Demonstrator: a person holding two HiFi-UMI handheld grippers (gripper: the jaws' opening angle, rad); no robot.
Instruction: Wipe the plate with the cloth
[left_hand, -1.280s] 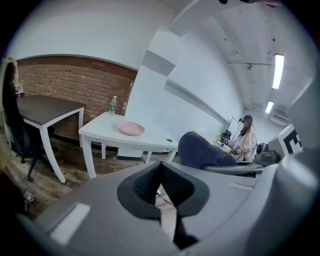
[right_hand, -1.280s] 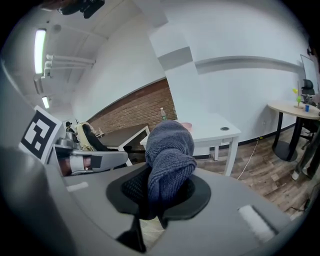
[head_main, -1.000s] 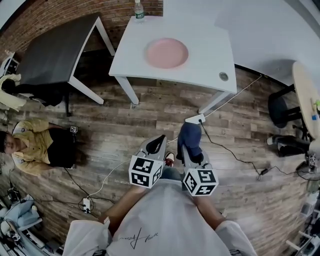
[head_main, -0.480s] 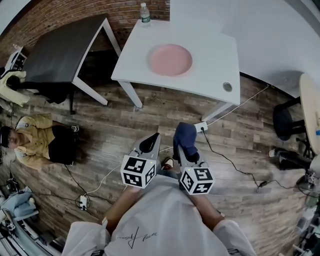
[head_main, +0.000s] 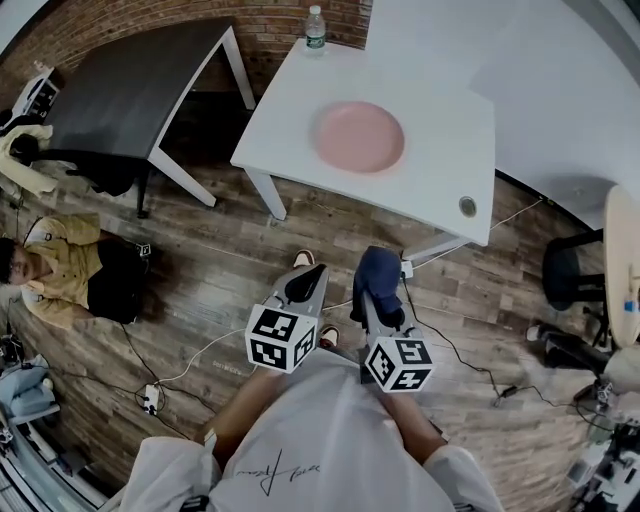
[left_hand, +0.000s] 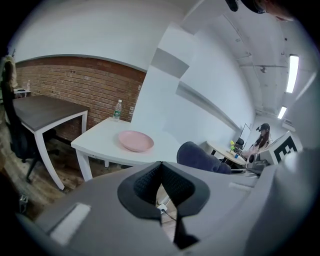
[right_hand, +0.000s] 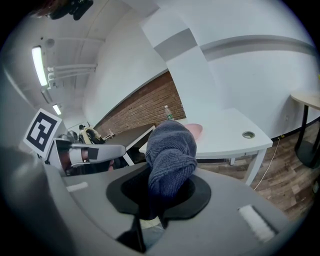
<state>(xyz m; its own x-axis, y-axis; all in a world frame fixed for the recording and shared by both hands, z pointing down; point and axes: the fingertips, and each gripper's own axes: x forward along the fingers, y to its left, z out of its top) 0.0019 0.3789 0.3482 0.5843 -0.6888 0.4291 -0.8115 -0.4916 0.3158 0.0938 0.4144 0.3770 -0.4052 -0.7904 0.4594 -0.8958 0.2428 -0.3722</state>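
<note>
A pink plate (head_main: 359, 136) lies on the white table (head_main: 440, 160) ahead; it also shows in the left gripper view as the plate (left_hand: 135, 141). My right gripper (head_main: 378, 290) is shut on a dark blue cloth (head_main: 379, 273), bunched up between its jaws as the cloth (right_hand: 169, 150). My left gripper (head_main: 305, 282) is shut with nothing in it, its jaws touching. Both grippers hang over the wooden floor, short of the table's near edge, side by side. The blue cloth (left_hand: 202, 157) shows to the right in the left gripper view.
A water bottle (head_main: 315, 27) stands at the table's far corner. A cable hole (head_main: 467, 207) sits near the table's right front corner. A dark table (head_main: 120, 90) stands to the left, a person (head_main: 60, 275) sits on the floor at left. Cables and a power strip (head_main: 404, 268) lie on the floor.
Both grippers, with the cloth in the right one, have come closer to the white table; the table and plate now sit lower and nearer in the head view.
</note>
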